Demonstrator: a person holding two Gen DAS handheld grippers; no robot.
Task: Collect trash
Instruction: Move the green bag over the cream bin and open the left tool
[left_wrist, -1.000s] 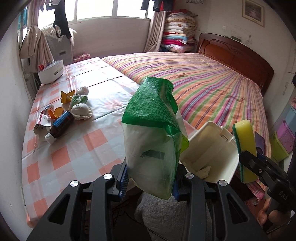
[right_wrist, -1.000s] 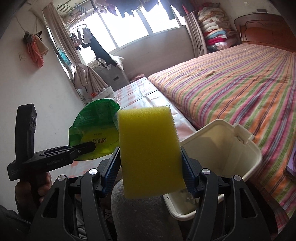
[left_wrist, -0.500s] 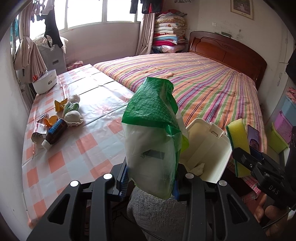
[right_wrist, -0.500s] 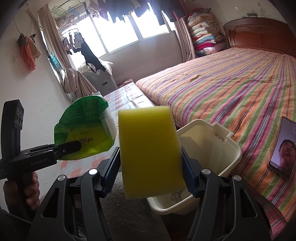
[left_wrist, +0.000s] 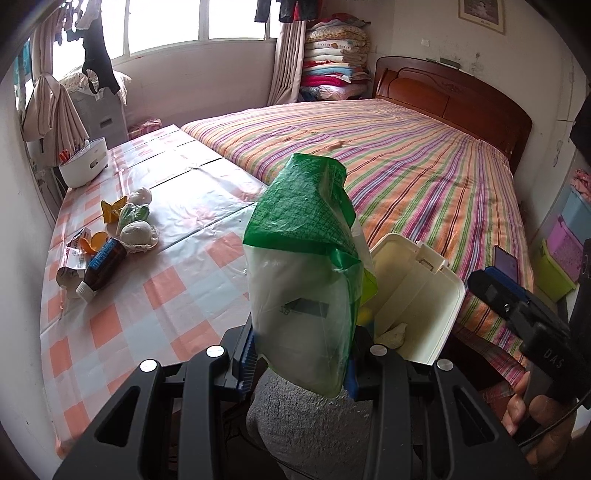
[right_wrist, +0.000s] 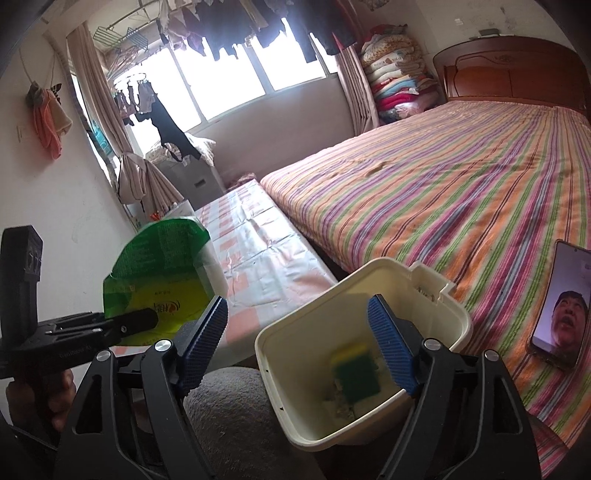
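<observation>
Yellow-green sponge (right_wrist: 355, 376) lay in the cream bin (right_wrist: 458, 325) at lower centre, right gripper (right_wrist: 297, 350) just opened and empty, while the left gripper (left_wrist: 301, 358) pinched the green bag (left_wrist: 306, 266), which could snag the rim or slip out.

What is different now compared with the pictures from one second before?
The right gripper has just opened its jaws and let go of the yellow sponge, which now lies green side up inside the cream bin; nothing is between its jaws. The left gripper still holds the green and clear plastic bag, and the trash on the table is unchanged.
</observation>
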